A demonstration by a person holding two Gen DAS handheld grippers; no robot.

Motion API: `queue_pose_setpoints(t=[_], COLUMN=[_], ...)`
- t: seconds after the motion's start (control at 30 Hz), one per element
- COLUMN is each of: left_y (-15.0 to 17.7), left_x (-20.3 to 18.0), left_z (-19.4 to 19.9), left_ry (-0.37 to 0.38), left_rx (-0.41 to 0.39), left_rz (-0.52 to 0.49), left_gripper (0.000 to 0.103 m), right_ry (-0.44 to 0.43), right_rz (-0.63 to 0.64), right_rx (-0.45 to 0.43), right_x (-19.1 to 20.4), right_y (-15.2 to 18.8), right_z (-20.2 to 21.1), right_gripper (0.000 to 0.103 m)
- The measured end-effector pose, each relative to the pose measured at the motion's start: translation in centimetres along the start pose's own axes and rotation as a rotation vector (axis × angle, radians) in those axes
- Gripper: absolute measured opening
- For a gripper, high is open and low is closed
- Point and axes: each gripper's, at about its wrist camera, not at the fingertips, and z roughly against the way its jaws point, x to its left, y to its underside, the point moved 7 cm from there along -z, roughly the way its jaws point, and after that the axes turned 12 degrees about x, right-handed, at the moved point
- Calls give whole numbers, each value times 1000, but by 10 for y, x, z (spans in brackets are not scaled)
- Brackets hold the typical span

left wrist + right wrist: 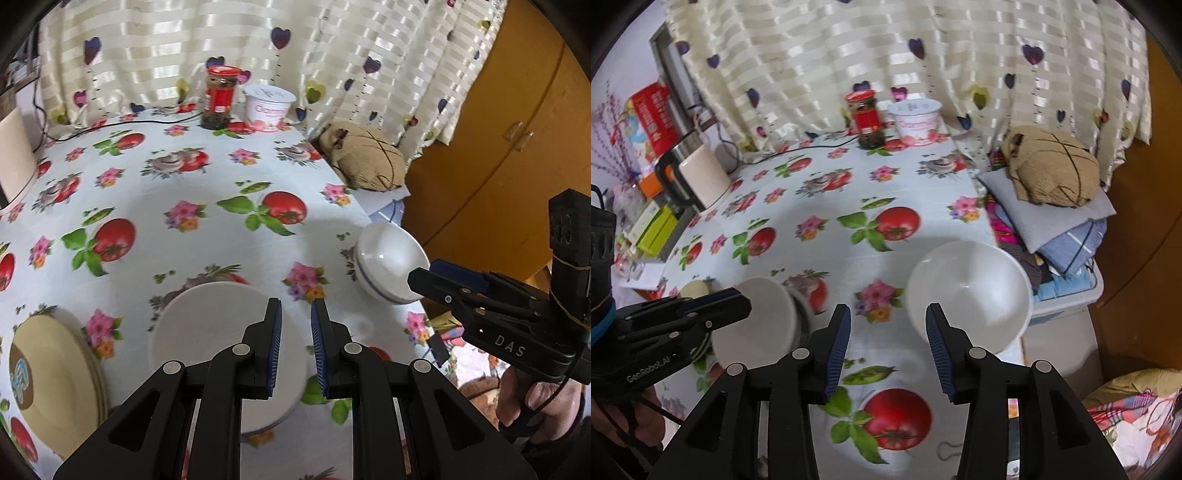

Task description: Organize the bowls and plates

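Note:
A white bowl (388,266) (971,295) with a blue stripe stands near the table's right edge. A second white bowl (207,332) (757,317) stands nearer the front. A stack of cream plates (55,380) lies at the front left. My left gripper (296,343) is open and empty, hovering just above the near bowl's right rim. My right gripper (888,354) is open and empty, its fingers just in front of and left of the striped bowl. In the left wrist view the right gripper (424,278) reaches toward that bowl's rim.
A red-lidded jar (219,98) and a white tub (269,107) stand at the back by the curtain. A brown bundle (362,155) on folded cloths lies off the right edge. A kettle (698,177) and boxes stand at the left. A wooden cabinet (498,129) is at the right.

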Motion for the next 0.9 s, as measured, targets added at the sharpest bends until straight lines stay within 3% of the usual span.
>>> queue_pose_setpoints(t=[0.53,0.9], left_y=[-25,-38], left_x=[-46,-60], left_z=[-43,-70], left_ry=[90,114], left_rx=[93,135], left_rz=[-13,16], left_gripper=[18,25], right_ry=[71,82], right_rz=[-148,-196], right_rx=[-13,11], right_x=[-78,-100], right_y=[1,7], right_z=[-1,-12], right_gripper=[43,43])
